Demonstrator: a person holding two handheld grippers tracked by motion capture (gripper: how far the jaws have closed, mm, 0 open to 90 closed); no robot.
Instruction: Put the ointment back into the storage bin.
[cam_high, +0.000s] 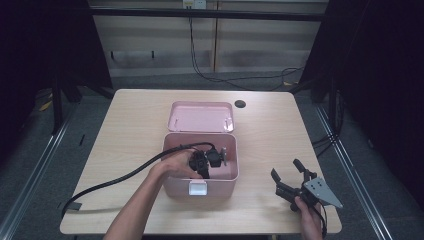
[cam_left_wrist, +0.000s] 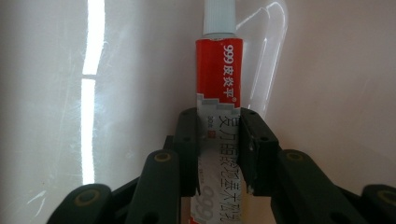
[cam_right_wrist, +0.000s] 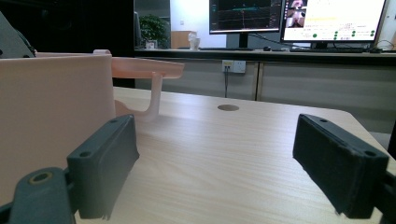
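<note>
The left gripper (cam_high: 212, 159) reaches down inside the open pink plastic storage box (cam_high: 172, 187), which stands mid-tabletop (cam_high: 125, 130) with its hinged pink lid (cam_high: 201, 117) thrown back. In the left gripper view its black fingers (cam_left_wrist: 187, 140) are clamped on a red-and-white ointment tube with a white screw cap (cam_left_wrist: 219, 79), gripping it about the middle of its length; the cap end points away from the gripper toward the pale inner surface of the box. Whether the tube's cap rests on that surface or hangs just clear of it is hard to tell from so close a view.

The right gripper (cam_high: 290, 177) waits on the tabletop near the front right corner, well apart from the box, its fingers (cam_right_wrist: 107, 163) spread wide with nothing between them.

So the grasp itself looks done and the tube is inside the box. What remains is most likely either to let go of the tube and withdraw, or to lift it out over the rim; the pictures do not settle which. The lid is not yet closed, and the idle right gripper may be meant for that.
</note>
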